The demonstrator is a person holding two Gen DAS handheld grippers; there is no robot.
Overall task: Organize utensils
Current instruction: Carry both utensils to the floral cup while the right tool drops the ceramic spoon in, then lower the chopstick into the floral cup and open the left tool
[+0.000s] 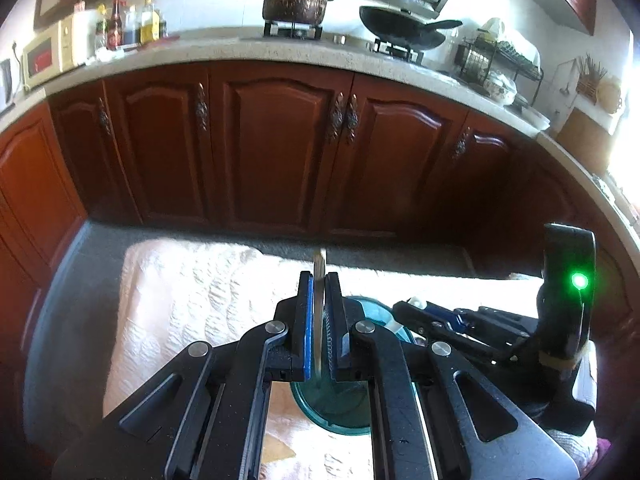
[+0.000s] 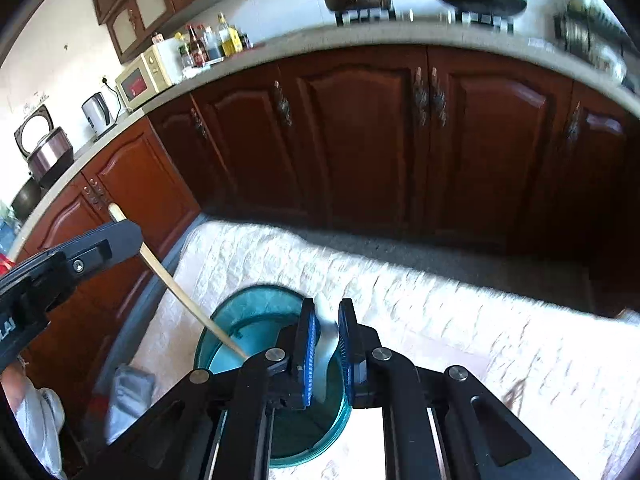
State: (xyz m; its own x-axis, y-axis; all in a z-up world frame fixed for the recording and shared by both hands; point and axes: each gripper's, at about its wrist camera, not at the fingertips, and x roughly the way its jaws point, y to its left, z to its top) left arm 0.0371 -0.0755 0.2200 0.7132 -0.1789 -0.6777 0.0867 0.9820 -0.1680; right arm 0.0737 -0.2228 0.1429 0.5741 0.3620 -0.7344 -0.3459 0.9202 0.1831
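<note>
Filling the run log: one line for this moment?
left gripper: shut on wooden stick | right gripper: shut on white spoon | both over teal cup | cloth below

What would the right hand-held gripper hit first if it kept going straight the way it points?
Probably the teal cup. The right hand-held gripper, shut on a white utensil, points down over the cup's mouth, so the utensil's lower end would likely meet the cup's inside first. Depth is unclear.
</note>
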